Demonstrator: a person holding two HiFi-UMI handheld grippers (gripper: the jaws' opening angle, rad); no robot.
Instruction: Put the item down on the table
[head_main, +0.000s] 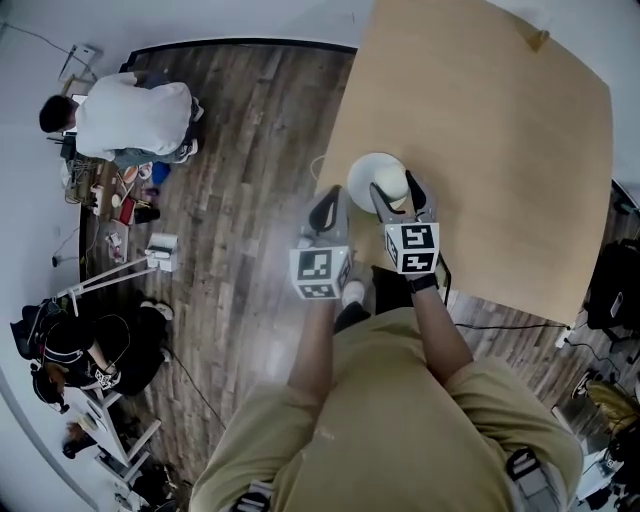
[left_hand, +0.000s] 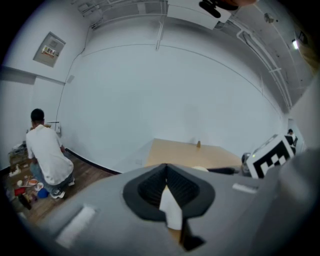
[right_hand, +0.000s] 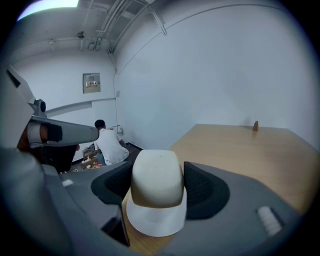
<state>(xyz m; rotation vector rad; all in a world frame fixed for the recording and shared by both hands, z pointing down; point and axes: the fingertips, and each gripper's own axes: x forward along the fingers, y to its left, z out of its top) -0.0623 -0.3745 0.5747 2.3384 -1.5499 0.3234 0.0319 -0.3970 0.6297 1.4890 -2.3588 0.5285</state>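
A white hat (head_main: 376, 176) with a cream crown sits over the near left corner of the tan table (head_main: 490, 120). My right gripper (head_main: 401, 196) is shut on the hat's crown (right_hand: 156, 180), which fills the gap between its dark pads (right_hand: 202, 190). My left gripper (head_main: 326, 212) is at the hat's left side, its jaws closed on a white strip of brim (left_hand: 171, 210). Whether the brim rests on the table (right_hand: 245, 150) I cannot tell.
A small brown object (head_main: 540, 40) stands at the table's far corner. On the wooden floor to the left, one person (head_main: 130, 115) crouches by clutter and another (head_main: 75, 350) sits beside a white stand (head_main: 160, 252). A black bag (head_main: 610, 285) lies at the right.
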